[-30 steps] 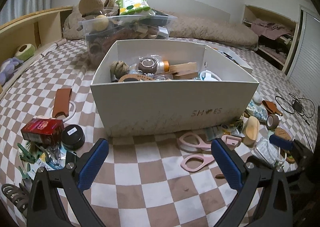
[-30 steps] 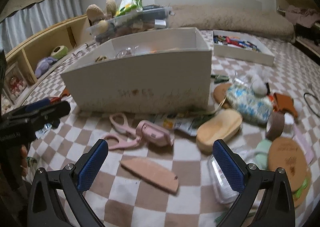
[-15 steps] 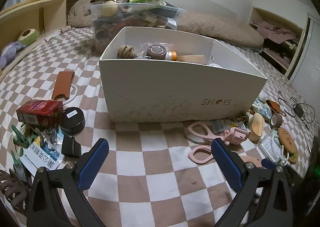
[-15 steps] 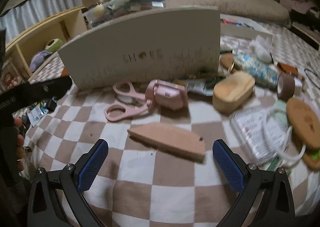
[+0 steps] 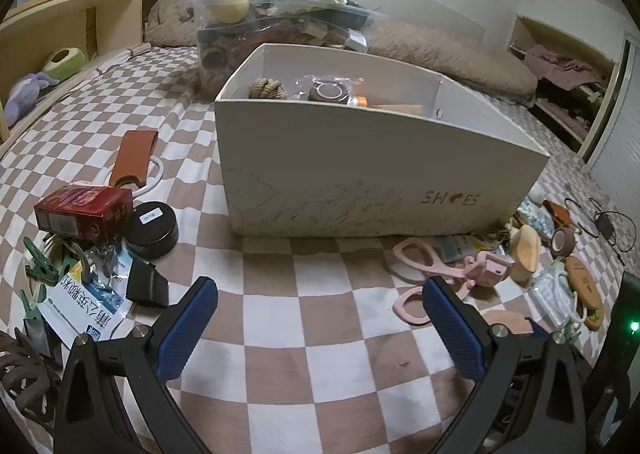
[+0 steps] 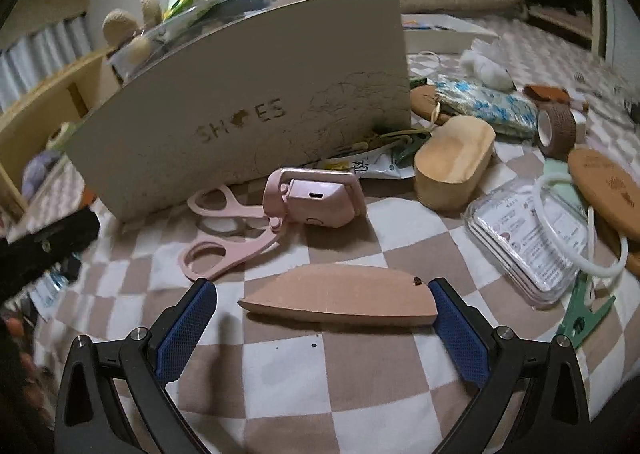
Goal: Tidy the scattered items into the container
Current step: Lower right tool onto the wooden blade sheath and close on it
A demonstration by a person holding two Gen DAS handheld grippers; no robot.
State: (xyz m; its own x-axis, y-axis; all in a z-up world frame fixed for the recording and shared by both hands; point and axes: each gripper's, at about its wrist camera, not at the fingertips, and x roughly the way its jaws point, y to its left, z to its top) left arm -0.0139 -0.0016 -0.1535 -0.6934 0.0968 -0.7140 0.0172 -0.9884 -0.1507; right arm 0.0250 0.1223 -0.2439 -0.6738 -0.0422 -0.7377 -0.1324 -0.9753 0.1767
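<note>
The flat pink-brown piece (image 6: 340, 296) lies on the checked cloth (image 6: 304, 378), right in front of the right gripper (image 6: 322, 314), whose blue fingers (image 6: 456, 322) are spread wide with nothing between them; one tip is just beside the flat end of the piece (I cannot tell if it touches). Just behind the piece lie the pink scissors (image 6: 224, 226) and a small pink gadget (image 6: 320, 202), close together. Behind those stands the big white box (image 6: 248, 102) with "SHOES" on its side, and it already has things in it, like a rope ball (image 5: 267, 88). A wooden oval box (image 6: 452, 162) and a roll of brown tape (image 6: 556, 130) sit to the right. The left gripper (image 5: 320, 324) is wide open too and holds nothing, low over bare cloth. To its left sit a red box (image 5: 82, 212), a round black tin (image 5: 152, 224) and a green clip (image 5: 40, 264), well apart from the white box.
</note>
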